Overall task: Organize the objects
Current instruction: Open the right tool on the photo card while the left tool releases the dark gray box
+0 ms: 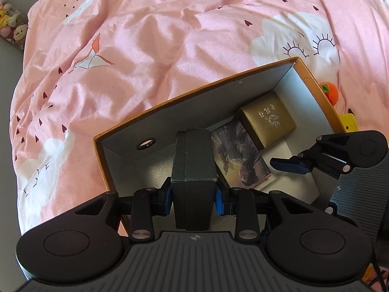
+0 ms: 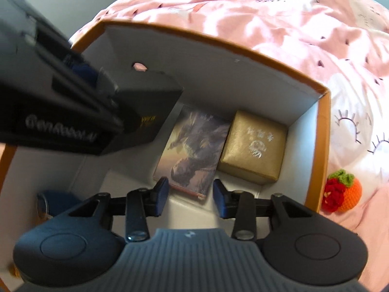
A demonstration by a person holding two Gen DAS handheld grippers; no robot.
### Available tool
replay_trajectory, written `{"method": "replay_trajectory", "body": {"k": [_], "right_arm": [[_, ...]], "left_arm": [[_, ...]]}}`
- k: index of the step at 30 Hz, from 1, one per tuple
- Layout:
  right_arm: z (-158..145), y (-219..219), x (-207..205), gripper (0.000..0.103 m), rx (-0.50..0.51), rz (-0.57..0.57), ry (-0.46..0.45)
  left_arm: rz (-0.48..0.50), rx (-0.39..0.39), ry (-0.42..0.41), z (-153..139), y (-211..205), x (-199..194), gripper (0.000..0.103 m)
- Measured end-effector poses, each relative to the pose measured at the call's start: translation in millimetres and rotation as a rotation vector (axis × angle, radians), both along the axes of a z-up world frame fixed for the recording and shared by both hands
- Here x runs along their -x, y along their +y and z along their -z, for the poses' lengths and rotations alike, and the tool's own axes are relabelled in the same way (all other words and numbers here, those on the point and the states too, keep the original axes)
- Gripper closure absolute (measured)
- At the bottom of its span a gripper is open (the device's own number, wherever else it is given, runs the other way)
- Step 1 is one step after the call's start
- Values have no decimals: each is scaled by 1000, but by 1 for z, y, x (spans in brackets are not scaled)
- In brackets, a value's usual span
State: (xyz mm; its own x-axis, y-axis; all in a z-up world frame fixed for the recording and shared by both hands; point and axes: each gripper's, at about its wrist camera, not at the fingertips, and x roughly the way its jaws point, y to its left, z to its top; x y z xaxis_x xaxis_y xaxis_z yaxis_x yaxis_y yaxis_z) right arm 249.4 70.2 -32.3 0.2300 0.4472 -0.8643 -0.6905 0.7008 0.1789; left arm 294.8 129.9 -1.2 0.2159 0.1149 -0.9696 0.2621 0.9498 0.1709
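An open cardboard box [image 1: 194,93], orange outside and white inside, lies on a pink bedspread. Inside it a gold box [image 1: 267,119] and an illustrated flat box [image 1: 240,157] rest side by side. My left gripper [image 1: 194,194] is shut on a black box [image 1: 193,163], holding it above the cardboard box's inside. In the right wrist view my right gripper [image 2: 190,193] stands open just over the near end of the illustrated box [image 2: 194,148], beside the gold box [image 2: 255,143]. The black box [image 2: 145,112] hangs at upper left. A right gripper finger [image 1: 289,165] shows in the left wrist view.
A crocheted orange and red toy [image 2: 340,189] lies on the bedspread [image 2: 267,12] just outside the box's right wall [image 2: 322,146]. A yellow toy [image 1: 349,121] sits near it. A small blue item [image 2: 56,199] lies in the box's near left corner.
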Motion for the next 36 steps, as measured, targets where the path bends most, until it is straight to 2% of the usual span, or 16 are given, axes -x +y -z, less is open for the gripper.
{"method": "replay_trajectory", "body": {"k": [1,3,8,11,15,17,19,20,23,27,31,36], "right_arm": [[0,0,-1,65,-1,-13,1],[3,0,-3,79,10,-27,-6],[8,-3,-7,87,-14,-2,-74],[5,-10,-5,87,-52,10,-71],[-3,-21,0,84,-87,18,-87],[-6,-27,1,83,-118,15,-75],[-9,-32,1,80,-150,7,-61],[-10,-34,1,76,-163,6,-55],[-10,-37,0,75,-183,7,-47],[-10,-38,-2,75,-206,10,-54],[-10,-37,-5,76,-211,10,-58],[-10,-23,-6,76,-218,-1,-61]], "left_arm": [[-2,1,1,0,1,0,66],[-14,3,0,1,2,-1,66],[-51,55,-29,-2,7,-2,66],[-75,81,-46,-5,10,-1,65],[-68,43,-53,-3,6,0,60],[-72,44,-48,-3,6,-1,56],[-72,47,-44,-5,5,-1,45],[-68,41,-43,-6,4,0,43],[-55,-16,-64,-9,2,3,42],[-8,-118,-119,-15,-2,8,56],[15,-144,-141,-20,-1,10,69],[14,-164,-158,-20,0,9,77]]}}
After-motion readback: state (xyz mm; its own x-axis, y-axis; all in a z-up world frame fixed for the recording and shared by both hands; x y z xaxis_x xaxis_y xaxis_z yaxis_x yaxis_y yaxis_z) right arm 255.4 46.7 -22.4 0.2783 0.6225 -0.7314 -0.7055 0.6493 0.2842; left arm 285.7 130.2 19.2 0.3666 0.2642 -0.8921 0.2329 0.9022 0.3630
